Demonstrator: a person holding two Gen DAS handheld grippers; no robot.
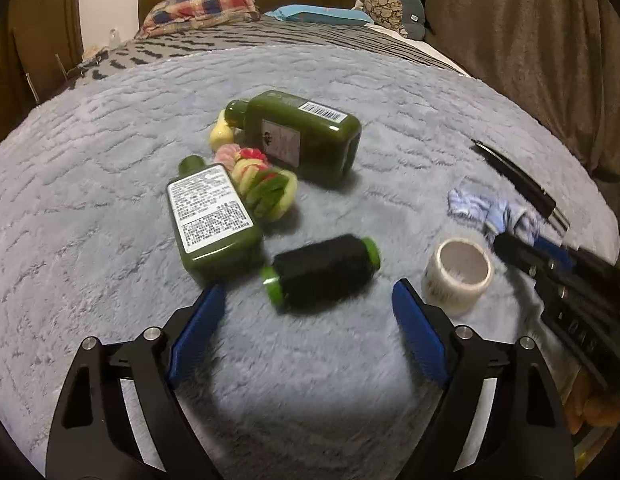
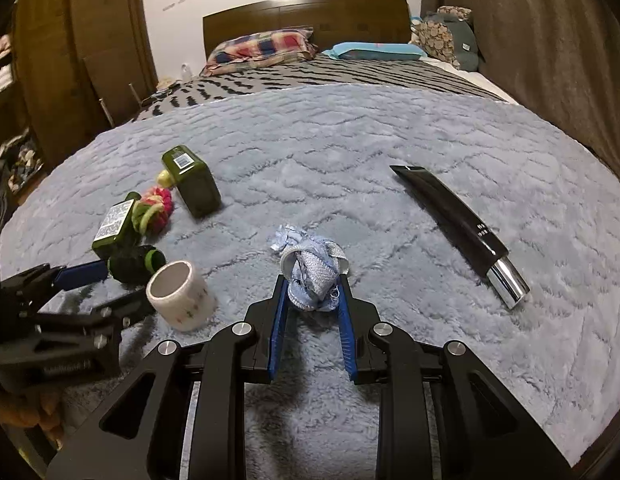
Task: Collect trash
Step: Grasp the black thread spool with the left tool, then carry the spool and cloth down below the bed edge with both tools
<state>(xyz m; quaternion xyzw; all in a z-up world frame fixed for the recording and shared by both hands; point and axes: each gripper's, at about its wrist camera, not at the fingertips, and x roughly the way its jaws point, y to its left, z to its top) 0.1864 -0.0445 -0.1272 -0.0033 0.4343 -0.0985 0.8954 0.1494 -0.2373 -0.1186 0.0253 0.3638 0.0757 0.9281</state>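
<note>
1. Crumpled wad of pale blue and grey paper wrapper, the trash, sits pinched between the blue pads of my right gripper; the jaws stand narrow and closed on it, down on the fluffy grey-blue blanket.

2. Wad and right gripper line up nose to tail: the wad bulges just ahead of the fingertips, on the gripper's own centre line, so I judge the next move to be a lift with nothing to aim.

3. Left gripper hangs wide, holding nothing, pads clear of everything; the black thread spool with green end caps lies just ahead of the gap, between the tips.

4. Spool's long axis runs across the gap, slanting up to the right in the left wrist view; a close here would meet its end caps, I judge, not its waist.

5. White roll of tape with a hollow core stands on end just outside the left gripper's right finger, between the two grippers.

6. Beyond the spool, the nearer dark green flat bottle with a white printed label lies on its side, a coloured knotted rope toy beside it, and the farther dark green bottle with a barcode sticker behind.

7. Black squeeze tube with a chrome cap lies well apart to the right of the right gripper, cap nearest me.
</note>
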